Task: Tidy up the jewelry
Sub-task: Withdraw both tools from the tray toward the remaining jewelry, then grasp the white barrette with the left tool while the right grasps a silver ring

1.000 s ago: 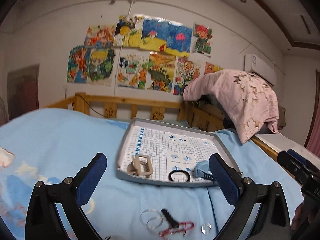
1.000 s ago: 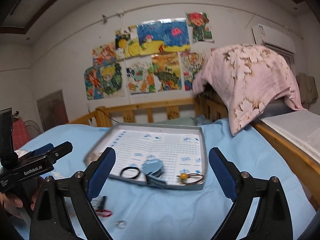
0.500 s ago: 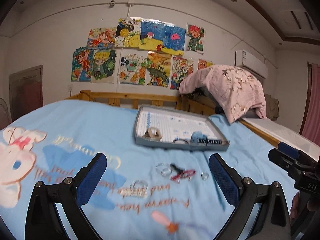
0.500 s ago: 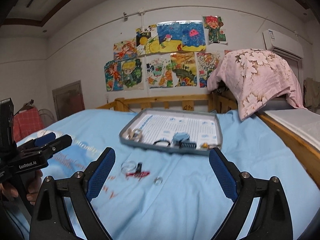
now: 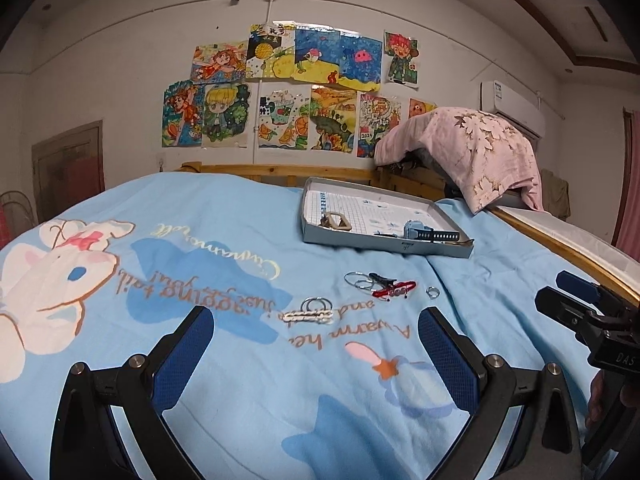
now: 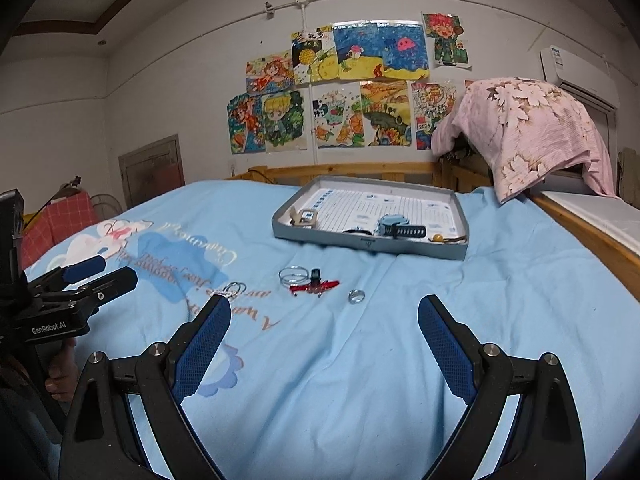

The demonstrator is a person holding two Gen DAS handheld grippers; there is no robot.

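A grey tray lies far on the blue bedsheet and holds a beige clip, a blue watch and a black band. On the sheet before it lie silver hoops, a black clip, a red bracelet, a small silver ring and a white chain with rings. My left gripper is open and empty, well short of them. My right gripper is open and empty too.
A wooden bed rail runs behind the tray. A pink flowered cloth hangs over something at the back right. A white mattress edge and wood frame lie on the right. Drawings cover the wall.
Both grippers have pulled back from the tray and away from the jewelry. The tray and loose pieces now look smaller and farther. Jaws stay open.
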